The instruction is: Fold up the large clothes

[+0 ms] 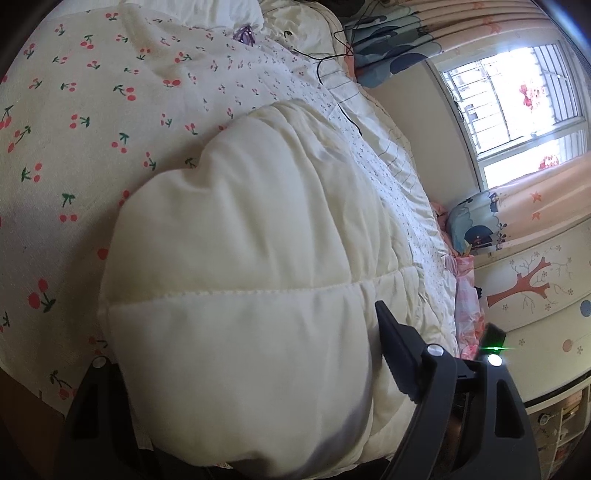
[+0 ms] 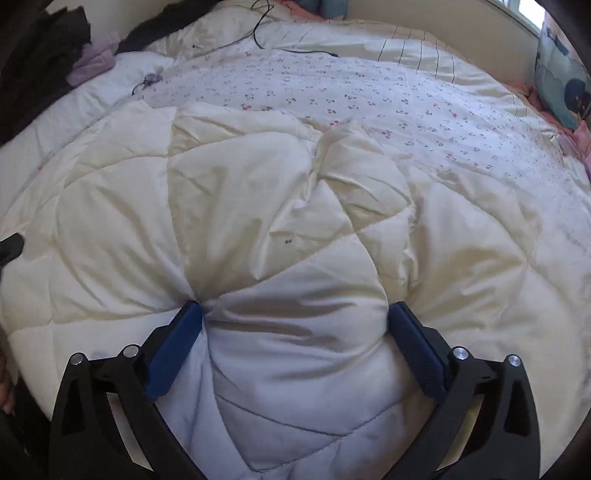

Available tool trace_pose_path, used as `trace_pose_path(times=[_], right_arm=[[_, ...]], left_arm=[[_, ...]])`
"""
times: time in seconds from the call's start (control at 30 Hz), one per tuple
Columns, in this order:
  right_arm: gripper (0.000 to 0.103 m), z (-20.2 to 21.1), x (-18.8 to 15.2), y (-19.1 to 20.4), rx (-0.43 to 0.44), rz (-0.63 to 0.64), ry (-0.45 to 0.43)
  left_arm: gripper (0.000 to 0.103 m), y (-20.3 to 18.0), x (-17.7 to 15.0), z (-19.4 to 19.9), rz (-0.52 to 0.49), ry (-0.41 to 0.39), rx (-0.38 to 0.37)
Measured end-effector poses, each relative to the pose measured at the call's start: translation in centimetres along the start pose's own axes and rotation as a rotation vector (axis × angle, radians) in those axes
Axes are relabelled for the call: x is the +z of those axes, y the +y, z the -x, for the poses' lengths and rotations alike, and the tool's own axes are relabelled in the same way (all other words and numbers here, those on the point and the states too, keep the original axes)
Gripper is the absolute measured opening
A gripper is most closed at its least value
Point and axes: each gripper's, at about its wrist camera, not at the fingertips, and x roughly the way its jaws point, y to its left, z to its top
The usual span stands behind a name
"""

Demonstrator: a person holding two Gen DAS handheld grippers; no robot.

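In the left wrist view, the left gripper [image 1: 243, 354] had a thick roll of the cream quilt [image 1: 236, 236] bulging up between its fingers. Only the right-hand finger [image 1: 397, 354] showed fully; the other was mostly buried under padding, so the bulge sat gripped between the two. Ahead of the tongs the roll ran straight away, its long axis following the line of the fingers. To their left lay the cherry-print sheet [image 1: 74, 122], and far off to their right the window [image 1: 517, 107].

In the right wrist view, the right gripper [image 2: 295, 325] pinched a fat fold of the quilt [image 2: 295, 221], its blue pads [image 2: 177, 347] spread fairly wide yet pressed into the padding on both sides. Beyond the tips the quilt fanned out wide to left and right, so here its long axis lay crosswise. Farther ahead the sheet [image 2: 369, 96] lay bare, with a black cable [image 2: 258, 33] at the far edge.

By my judgement the fold was under way, with the near edge gathered in both tongs. The next move would call for lifting both holds together and carrying them forward over the spread part, kept level so the bulk would not slip out.
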Motion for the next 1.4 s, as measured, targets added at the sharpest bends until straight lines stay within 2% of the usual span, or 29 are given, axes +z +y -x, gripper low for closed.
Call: trace_pose_path(times=[0.07, 0.13, 0.3, 0.53, 0.7, 0.8, 0.83, 0.9, 0.93, 1.0, 1.1, 1.17, 1.27, 1.3, 1.33, 1.4], right_arm=[[0.097, 1.1, -0.1, -0.4, 0.020, -0.028, -0.007], [0.097, 3.3, -1.6, -0.4, 0.080, -0.051, -0.050], [0.097, 5.1, -5.6, 1.8, 0.028, 0.070, -0.061], [0.097, 5.3, -6.7, 3.6, -0.047, 0.083, -0.082], [0.097, 5.8, -7.1, 3.5, -0.042, 0.063, -0.111], [0.097, 8.0, -6.4, 3.6, 0.025, 0.076, -0.188], [0.097, 7.9, -6.2, 3.7, 0.028, 0.092, -0.175], [0.097, 5.5, -6.1, 4.4, 0.035, 0.170, -0.038], [0.097, 4.5, -6.3, 4.5, 0.037, 0.197, -0.004], [0.097, 4.7, -5.9, 3.8, 0.074, 0.180, -0.030], [0.097, 6.8, -3.6, 2.1, 0.121, 0.086, -0.140], [0.097, 6.7, -1.0, 0.9, 0.057, 0.035, -0.169], [0.097, 4.0, 2.2, -0.6, -0.004, -0.017, -0.148], [0.097, 1.9, 2.9, -1.1, -0.024, -0.033, -0.111], [0.097, -1.4, 3.2, -1.3, -0.015, -0.031, -0.024], [0.097, -3.0, 3.2, -1.1, 0.000, -0.015, -0.002]], left_arm=[[0.079, 0.0, 0.0, 0.0, 0.003, 0.002, 0.002], [0.079, 0.1, 0.0, -0.1, 0.006, 0.004, 0.001], [0.079, 0.0, 0.0, -0.2, 0.006, 0.005, 0.005], [0.079, 0.0, 0.1, -0.2, 0.008, 0.005, 0.012], [0.079, 0.2, 0.0, -0.2, 0.018, 0.009, 0.000], [0.079, 0.3, -0.1, -0.2, 0.026, 0.009, -0.010], [0.079, 0.4, -0.1, -0.2, 0.027, 0.010, -0.010], [0.080, 0.4, -0.1, -0.1, 0.028, 0.007, -0.013], [0.080, 0.5, -0.2, -0.1, 0.026, 0.007, -0.011], [0.080, 0.4, -0.2, -0.1, 0.022, 0.004, -0.006], [0.080, 0.3, -0.3, 0.0, 0.023, 0.003, -0.002], [0.081, 0.3, -0.3, -0.1, 0.024, 0.006, -0.003], [0.081, 0.5, -0.2, -0.2, 0.033, 0.007, -0.015], [0.081, 0.6, -0.2, -0.2, 0.040, 0.009, -0.024], [0.082, 0.6, -0.3, -0.2, 0.043, 0.010, -0.029], [0.083, 0.5, -0.3, -0.2, 0.041, 0.011, -0.036]])
